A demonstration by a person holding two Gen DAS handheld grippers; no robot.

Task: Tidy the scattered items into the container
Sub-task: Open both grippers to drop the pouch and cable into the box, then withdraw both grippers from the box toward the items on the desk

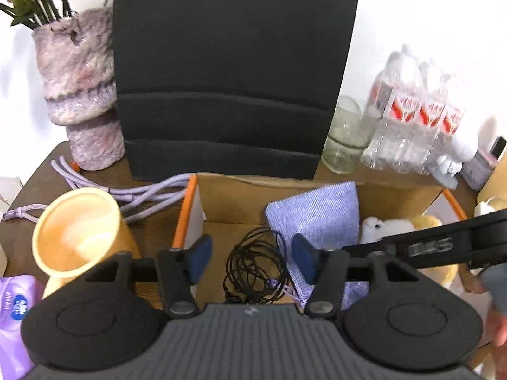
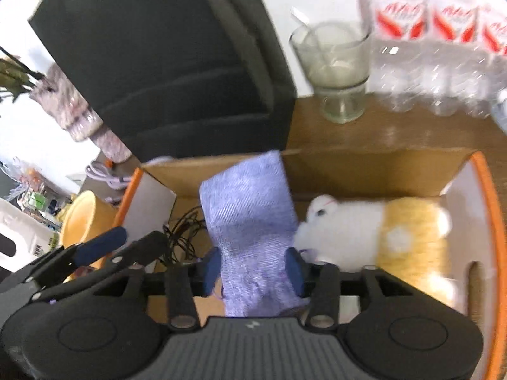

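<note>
My right gripper (image 2: 255,272) has its two blue pads pressed on the sides of the purple cloth (image 2: 250,221), which stands up in the middle of the cardboard box (image 2: 374,174), and my left gripper (image 1: 252,258) is wide open with nothing in it, over the near left part of the box. Under it lies a black cord (image 1: 256,272), and the white and yellow plush toy (image 2: 374,231) lies right of the cloth. Left of the box sits a yellow cup (image 1: 79,237); far behind stand a glass (image 2: 336,69) and water bottles (image 1: 415,110).
</note>
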